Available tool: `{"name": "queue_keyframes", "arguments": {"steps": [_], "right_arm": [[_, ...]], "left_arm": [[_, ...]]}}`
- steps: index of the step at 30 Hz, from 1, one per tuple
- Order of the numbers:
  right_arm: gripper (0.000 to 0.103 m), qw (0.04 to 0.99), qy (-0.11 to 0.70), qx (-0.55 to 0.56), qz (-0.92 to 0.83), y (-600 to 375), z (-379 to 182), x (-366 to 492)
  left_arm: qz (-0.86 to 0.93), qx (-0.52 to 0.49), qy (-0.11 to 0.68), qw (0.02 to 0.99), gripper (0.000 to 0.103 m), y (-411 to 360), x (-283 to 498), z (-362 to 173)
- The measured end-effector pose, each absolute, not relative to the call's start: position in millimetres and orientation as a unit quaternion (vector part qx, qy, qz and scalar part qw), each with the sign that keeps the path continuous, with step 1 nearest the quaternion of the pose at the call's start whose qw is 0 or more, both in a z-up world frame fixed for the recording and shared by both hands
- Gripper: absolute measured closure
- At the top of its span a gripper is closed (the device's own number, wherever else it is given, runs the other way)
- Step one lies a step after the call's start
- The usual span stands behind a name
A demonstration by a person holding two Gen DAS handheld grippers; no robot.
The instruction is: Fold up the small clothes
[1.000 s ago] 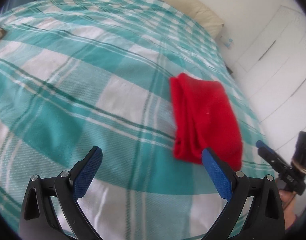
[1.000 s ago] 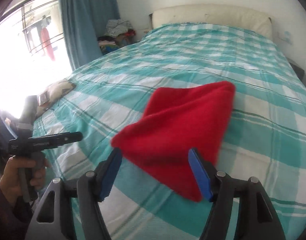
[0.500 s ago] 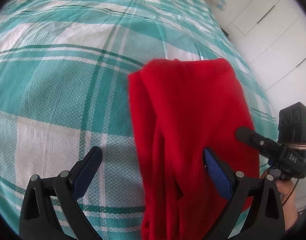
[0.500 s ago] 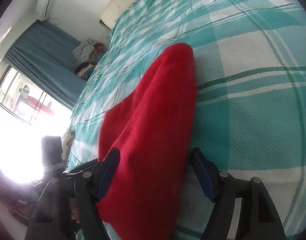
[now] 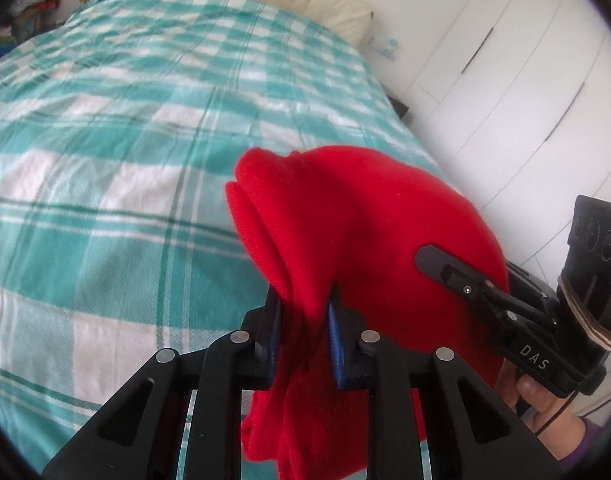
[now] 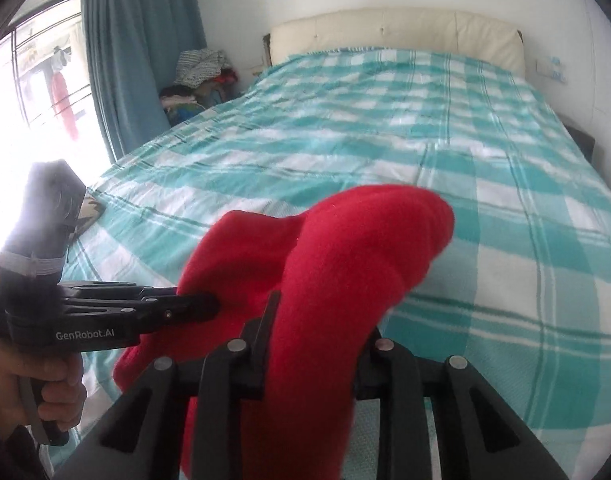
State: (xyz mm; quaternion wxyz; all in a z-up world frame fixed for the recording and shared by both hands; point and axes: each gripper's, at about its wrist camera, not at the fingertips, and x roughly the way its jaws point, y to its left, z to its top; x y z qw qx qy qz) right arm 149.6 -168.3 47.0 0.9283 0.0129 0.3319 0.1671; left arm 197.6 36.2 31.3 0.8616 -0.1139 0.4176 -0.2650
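Left gripper (image 5: 303, 332) closed to a narrow gap, blue pads pinching a bunched fold of red garment (image 5: 369, 232). Cloth rising out of the jaws, bulging forward and to the right, with a rolled hem at its left edge; more of it hanging down below the fingers at the near bottom. Lifted clear of the teal-and-white checked bedspread (image 5: 125, 160), which spreads out behind and to the left.

Right gripper (image 6: 313, 340) likewise clamped on the same garment (image 6: 345, 264), its fingers nearly buried in the fabric, only the left one showing at the cloth's edge. From this side, a thick red hump arching forward over the jaws, with a second lobe sagging to the left. Other gripper's black fingers reaching in from the left, tips pressed into that left lobe, held by a hand (image 6: 37, 384) at the near left corner.

Seen from the left wrist, right tool's black finger lying against the garment's right side.

Farther off: cream headboard (image 6: 397, 28) at the bed's far end, blue curtain (image 6: 141, 48) and bright window far left, a pile of clothes (image 6: 197, 80) in the corner beside it, white wardrobe doors (image 5: 525, 80) on the right.
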Motion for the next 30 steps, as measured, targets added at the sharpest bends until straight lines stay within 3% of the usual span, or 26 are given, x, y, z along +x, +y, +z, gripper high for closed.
{"name": "queue_keyframes", "arguments": {"steps": [4, 5, 7, 8, 9, 11, 13, 18, 21, 30], "right_arm": [[0.077, 0.936, 0.296, 0.036, 0.185, -172, 92, 152], [0.076, 0.934, 0.302, 0.047, 0.187, -173, 93, 156], [0.07, 0.92, 0.336, 0.068, 0.188, -178, 79, 165], [0.063, 0.912, 0.359, 0.074, 0.183, -183, 66, 167], [0.048, 0.906, 0.38, 0.075, 0.171, -188, 50, 166], [0.032, 0.899, 0.408, 0.07, 0.14, -201, 20, 152], [0.032, 0.898, 0.419, 0.062, 0.115, -216, -1, 128], [0.012, 0.907, 0.411, 0.021, 0.083, -232, -7, 60], [0.005, 0.921, 0.386, -0.001, 0.06, -230, 10, 27], [0.003, 0.93, 0.365, -0.027, 0.034, -210, 43, -28]], "left_arm": [[-0.274, -0.091, 0.394, 0.873, 0.08, 35, 194, 68], [-0.271, -0.083, 0.398, 0.873, 0.075, 33, 194, 66], [-0.25, -0.069, 0.416, 0.872, 0.053, 31, 194, 46], [-0.235, -0.062, 0.428, 0.87, 0.037, 35, 191, 30], [-0.214, -0.051, 0.439, 0.871, 0.034, 38, 185, 15], [-0.177, -0.021, 0.449, 0.876, 0.034, 43, 166, -10], [-0.158, -0.001, 0.44, 0.884, 0.034, 48, 140, -21], [-0.107, 0.05, 0.359, 0.926, 0.006, 45, 72, -7], [-0.084, 0.04, 0.331, 0.939, 0.002, 41, 45, 8], [0.008, 0.02, 0.325, 0.945, 0.0, 43, 7, 28]]}}
